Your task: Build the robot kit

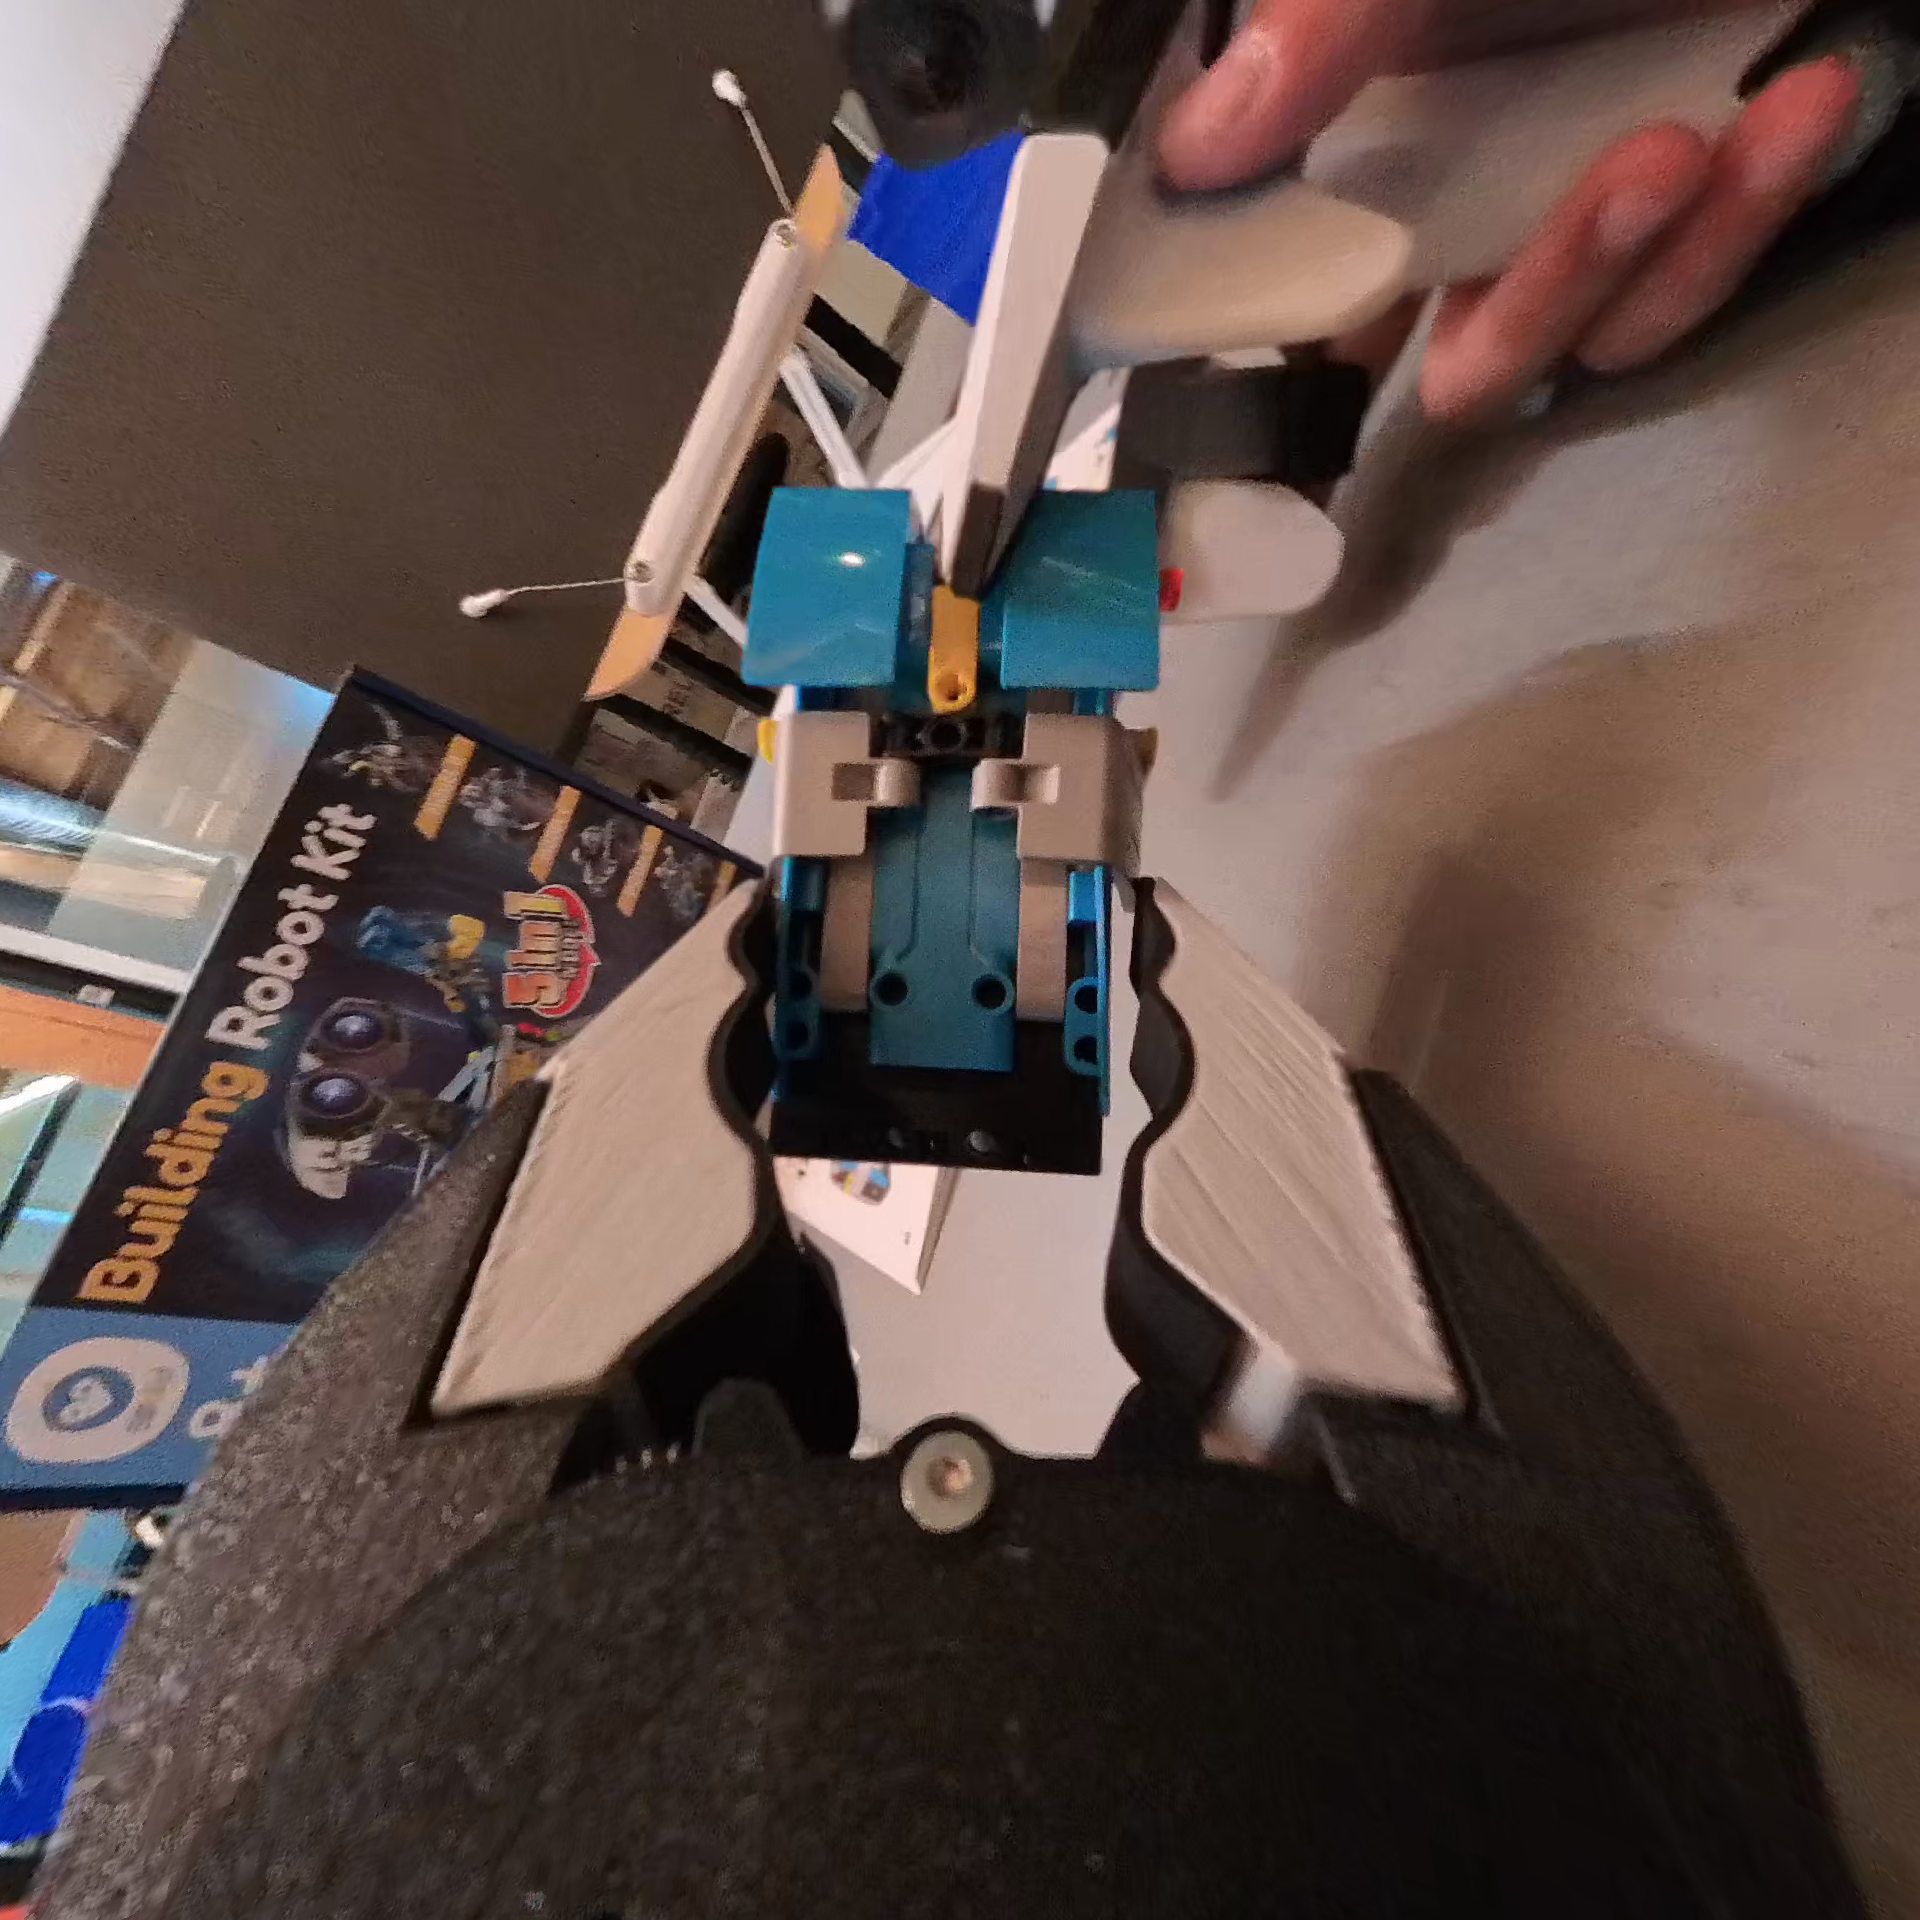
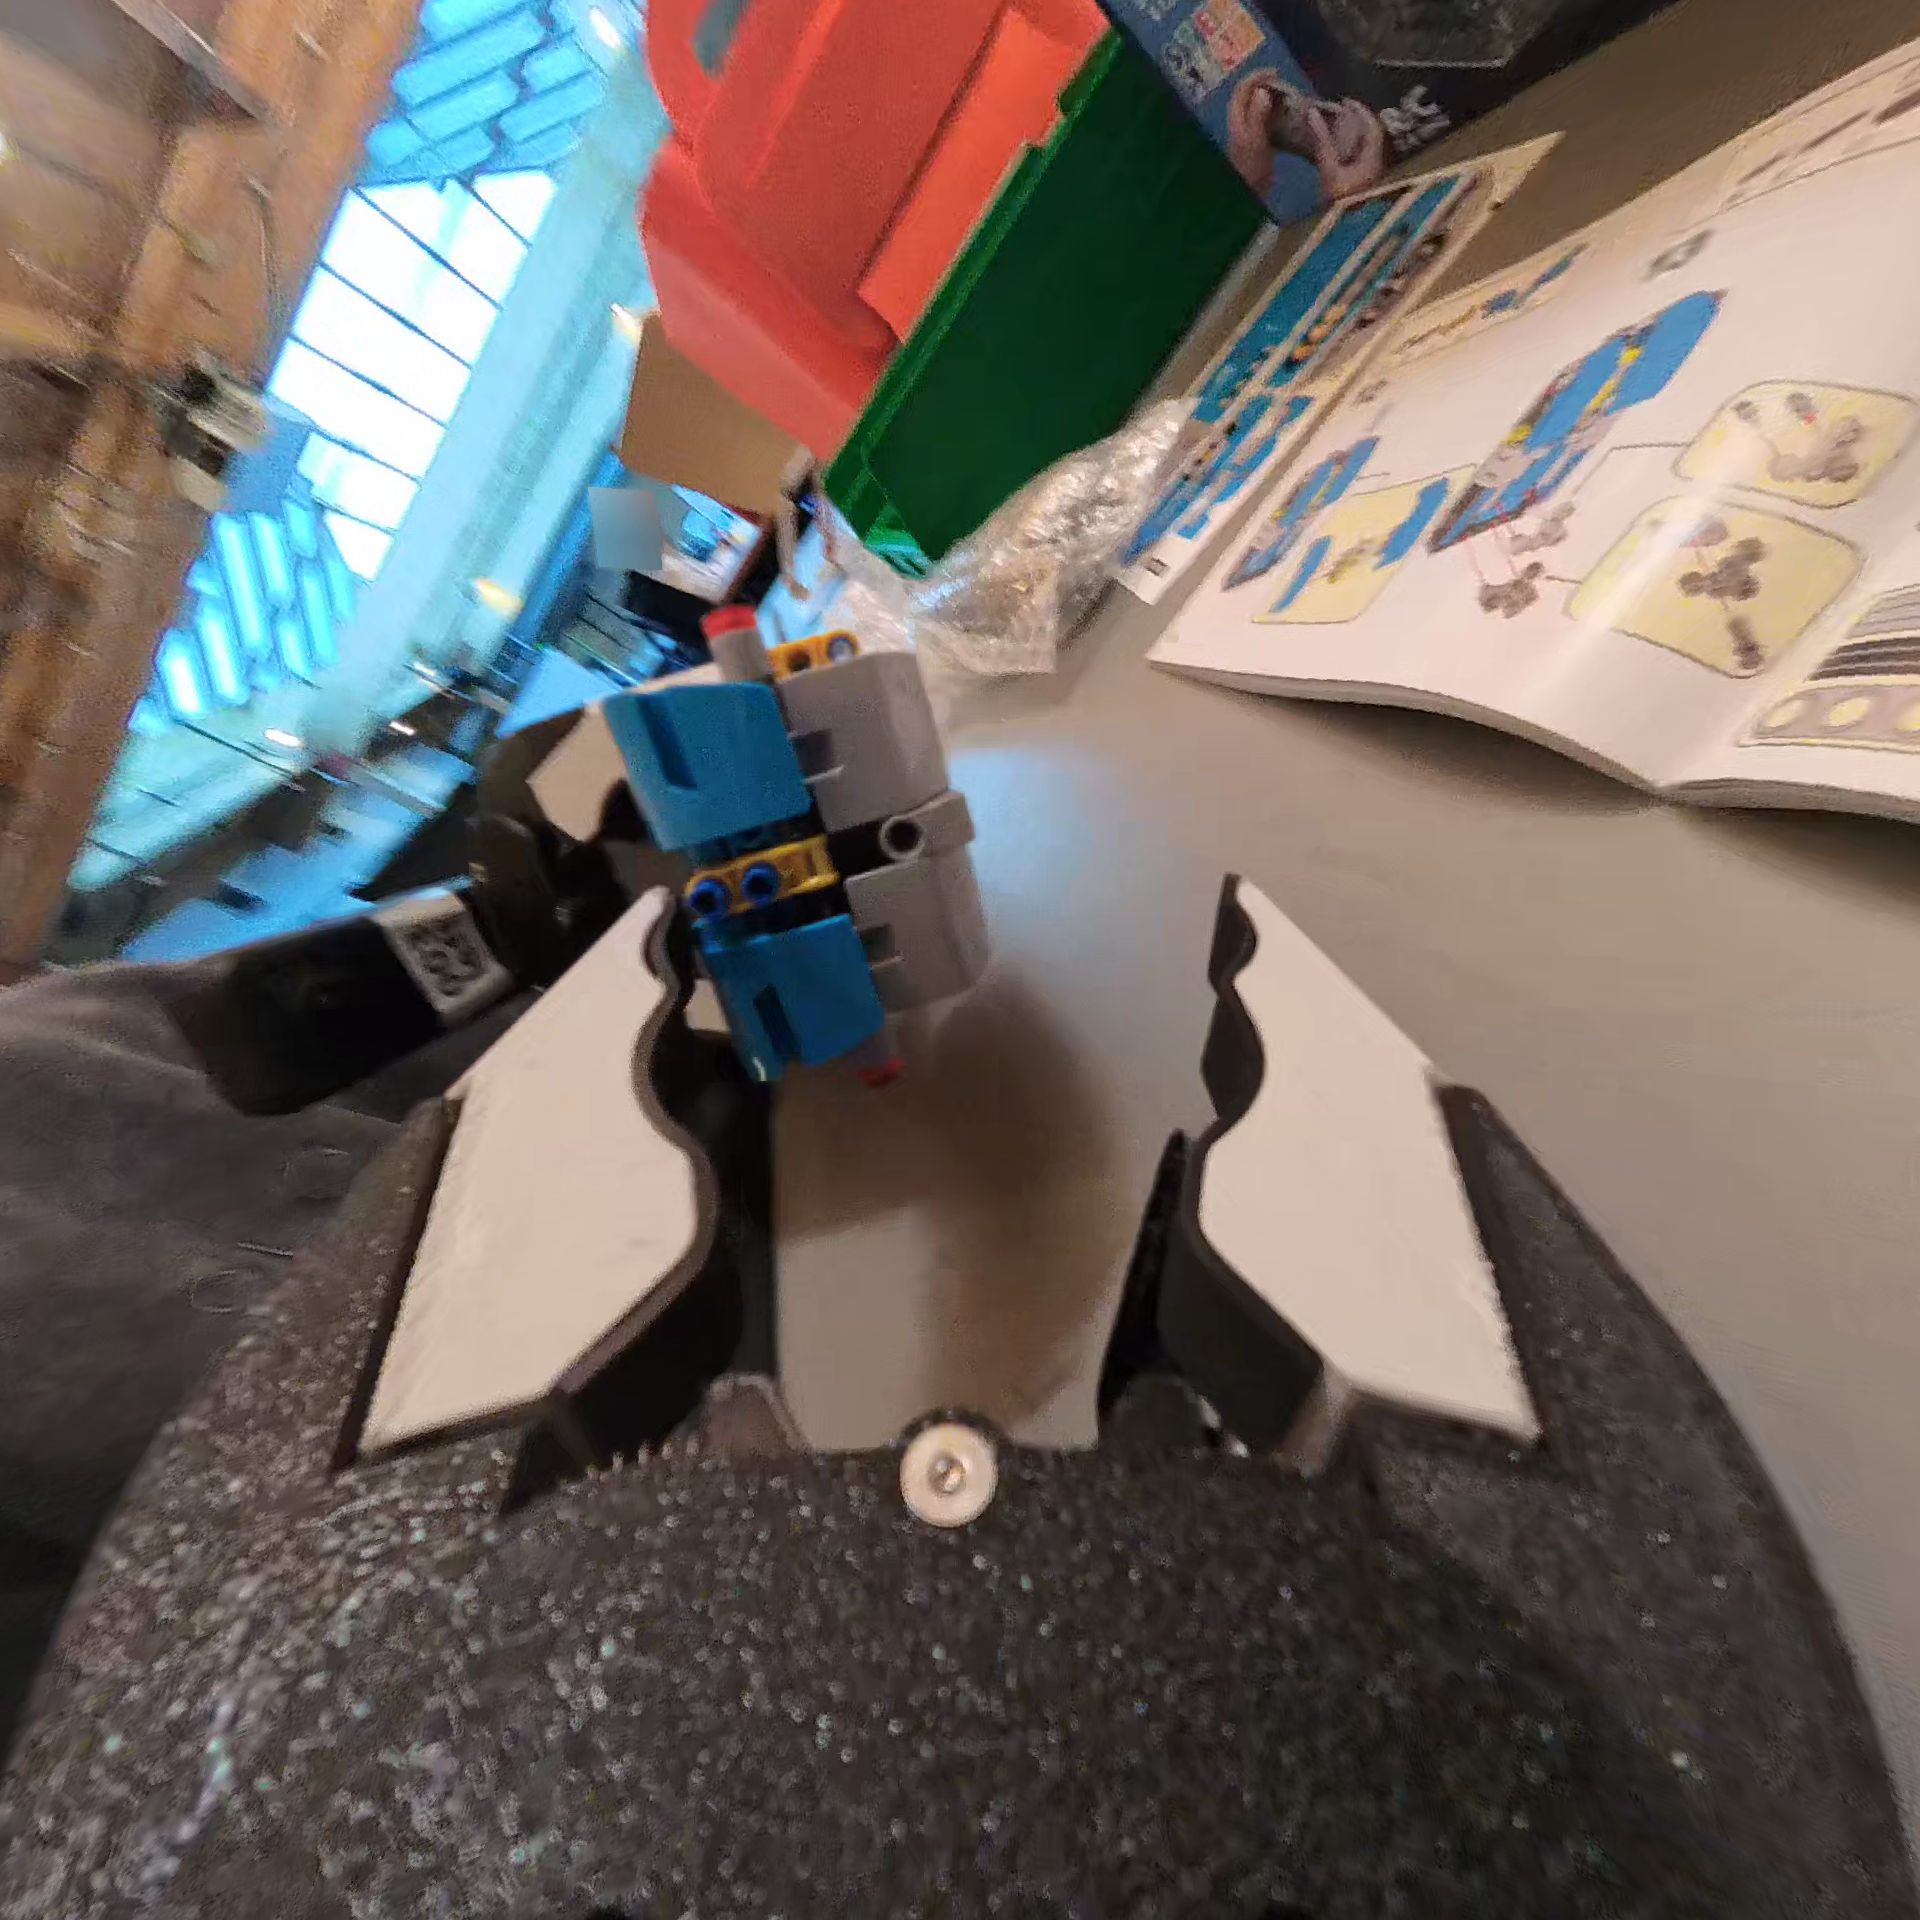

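My little brick model [image 1: 940, 821] is teal, grey, black and yellow; my tongs' fingers [image 1: 623, 1164] are white with black edges

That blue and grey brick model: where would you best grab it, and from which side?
Probably by its lower frame, as the left hand-held gripper does: fingers close on the two flat side beams of the brick model from the base end. The curved blue top panels and protruding pegs offer poorer hold. The right hand-held gripper stands open beside it.

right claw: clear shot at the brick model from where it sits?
Probably yes. The right claw is open and the brick model, held by the left claw, sits just ahead near its left finger. Nothing lies between, though it is off-centre.
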The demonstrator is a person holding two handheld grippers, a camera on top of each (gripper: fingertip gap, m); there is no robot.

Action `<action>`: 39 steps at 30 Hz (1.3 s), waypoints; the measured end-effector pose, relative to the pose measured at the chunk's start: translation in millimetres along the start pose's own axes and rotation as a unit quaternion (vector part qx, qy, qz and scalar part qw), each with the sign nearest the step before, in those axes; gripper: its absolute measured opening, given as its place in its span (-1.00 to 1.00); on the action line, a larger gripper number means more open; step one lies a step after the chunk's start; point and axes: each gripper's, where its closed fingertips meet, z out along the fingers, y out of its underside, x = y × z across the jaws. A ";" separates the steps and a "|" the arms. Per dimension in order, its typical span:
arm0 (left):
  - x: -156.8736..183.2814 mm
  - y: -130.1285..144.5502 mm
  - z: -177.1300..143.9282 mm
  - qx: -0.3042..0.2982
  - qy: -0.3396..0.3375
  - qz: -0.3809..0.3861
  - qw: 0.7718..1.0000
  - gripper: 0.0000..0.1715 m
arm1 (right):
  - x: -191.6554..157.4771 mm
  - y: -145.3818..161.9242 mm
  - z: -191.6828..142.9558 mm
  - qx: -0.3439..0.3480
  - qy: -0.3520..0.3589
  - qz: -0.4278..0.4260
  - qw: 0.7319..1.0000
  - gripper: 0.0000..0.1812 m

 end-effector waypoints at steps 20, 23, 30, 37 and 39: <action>29.5 -9.5 2.2 0.032 0.083 -0.126 0.988 -0.21 | -15.6 6.4 -8.6 -0.367 0.137 -0.321 0.862 -0.29; 34.9 -13.2 -1.8 0.054 0.165 -0.207 0.963 -0.19 | -4.6 17.8 -15.8 -0.452 0.146 -0.354 0.806 -0.29; 28.1 -24.0 -6.4 0.115 0.283 -0.354 0.884 -0.15 | -0.3 29.8 -7.8 -0.474 0.115 -0.431 0.759 -0.27; 24.7 -21.6 3.8 0.114 0.272 -0.342 0.892 -0.27 | -0.2 28.5 -8.8 -0.421 0.096 -0.436 0.789 -0.24; 24.1 -21.1 3.9 0.113 0.267 -0.340 0.895 -0.21 | 0.2 26.8 -8.0 -0.413 0.099 -0.443 0.789 -0.21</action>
